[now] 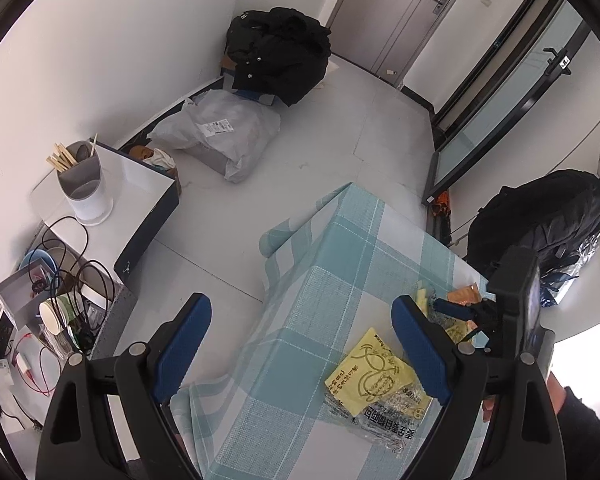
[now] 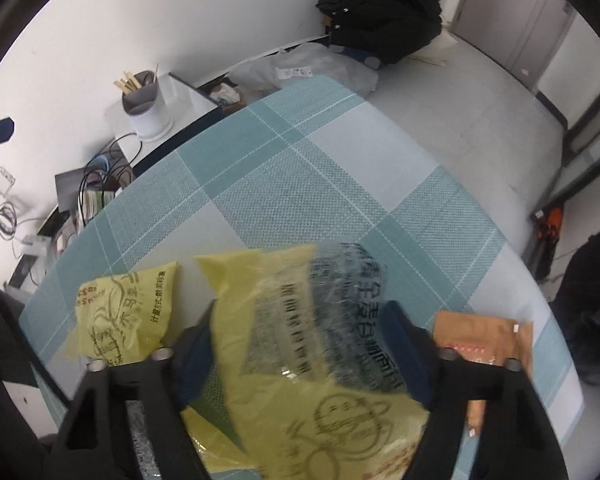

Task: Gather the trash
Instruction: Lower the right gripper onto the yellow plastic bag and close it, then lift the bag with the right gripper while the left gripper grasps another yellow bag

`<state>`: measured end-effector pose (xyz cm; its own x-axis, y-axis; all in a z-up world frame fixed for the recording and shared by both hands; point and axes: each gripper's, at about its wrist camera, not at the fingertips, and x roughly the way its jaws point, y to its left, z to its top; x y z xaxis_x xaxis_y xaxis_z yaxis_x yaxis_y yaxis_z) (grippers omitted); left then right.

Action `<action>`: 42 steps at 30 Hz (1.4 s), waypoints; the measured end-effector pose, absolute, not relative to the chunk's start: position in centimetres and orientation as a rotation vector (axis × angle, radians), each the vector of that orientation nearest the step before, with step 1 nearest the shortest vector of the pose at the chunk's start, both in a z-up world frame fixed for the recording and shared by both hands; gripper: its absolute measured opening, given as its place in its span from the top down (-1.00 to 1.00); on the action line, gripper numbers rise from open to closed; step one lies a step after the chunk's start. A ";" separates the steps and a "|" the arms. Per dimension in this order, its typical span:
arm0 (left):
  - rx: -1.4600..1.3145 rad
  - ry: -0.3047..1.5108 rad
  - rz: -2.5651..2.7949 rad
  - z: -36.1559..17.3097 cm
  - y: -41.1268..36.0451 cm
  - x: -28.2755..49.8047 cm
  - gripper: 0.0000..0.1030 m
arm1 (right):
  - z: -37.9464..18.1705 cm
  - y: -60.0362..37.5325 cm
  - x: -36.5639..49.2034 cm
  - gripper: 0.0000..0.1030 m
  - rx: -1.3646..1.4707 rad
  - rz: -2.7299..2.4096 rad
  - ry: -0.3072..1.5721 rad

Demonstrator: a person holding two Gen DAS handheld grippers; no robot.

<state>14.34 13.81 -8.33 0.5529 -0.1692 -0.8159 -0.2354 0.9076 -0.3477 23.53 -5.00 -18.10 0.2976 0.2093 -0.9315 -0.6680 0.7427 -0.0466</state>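
Grey cup (image 1: 85,188) with chopsticks (image 1: 62,159)

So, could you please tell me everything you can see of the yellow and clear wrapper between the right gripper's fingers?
The wrapper is thin crinkled plastic film, part opaque yellow with a line drawing, part clear with dark printed characters. It looks empty and flattened, lying tilted over the checked tablecloth. It sits between the blue pads of the right gripper; whether they already pinch it is unclear. A smaller yellow packet lies beside it.

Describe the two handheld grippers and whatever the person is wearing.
Both the left gripper and right gripper have black plastic frames, silver pivot bolts and two fingers faced with blue pads. A dark sleeve shows at the left view's edge.
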 end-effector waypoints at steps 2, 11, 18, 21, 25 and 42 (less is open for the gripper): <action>-0.449 0.992 0.047 -8.3 13.9 14.3 -0.74 | -17.9 -5.2 23.3 -0.13 -0.457 0.605 1.129; -0.437 0.997 0.053 -8.7 14.0 14.2 -0.74 | -15.7 -6.2 20.7 0.52 -0.378 0.623 1.075; -0.411 1.025 -0.017 -9.9 12.8 14.7 -0.74 | -13.1 -8.0 17.9 0.74 -0.309 0.612 0.990; -0.327 1.018 -0.061 -9.9 11.2 14.9 -0.74 | -12.1 -8.8 16.7 0.76 -0.286 0.601 0.957; -0.271 1.044 -0.150 -10.5 9.5 15.2 -0.74 | -10.9 -10.2 15.2 0.79 -0.244 0.584 0.925; -0.031 1.191 -0.216 -15.0 3.4 15.6 -0.74 | -9.4 -15.9 9.4 0.81 -0.084 0.527 0.873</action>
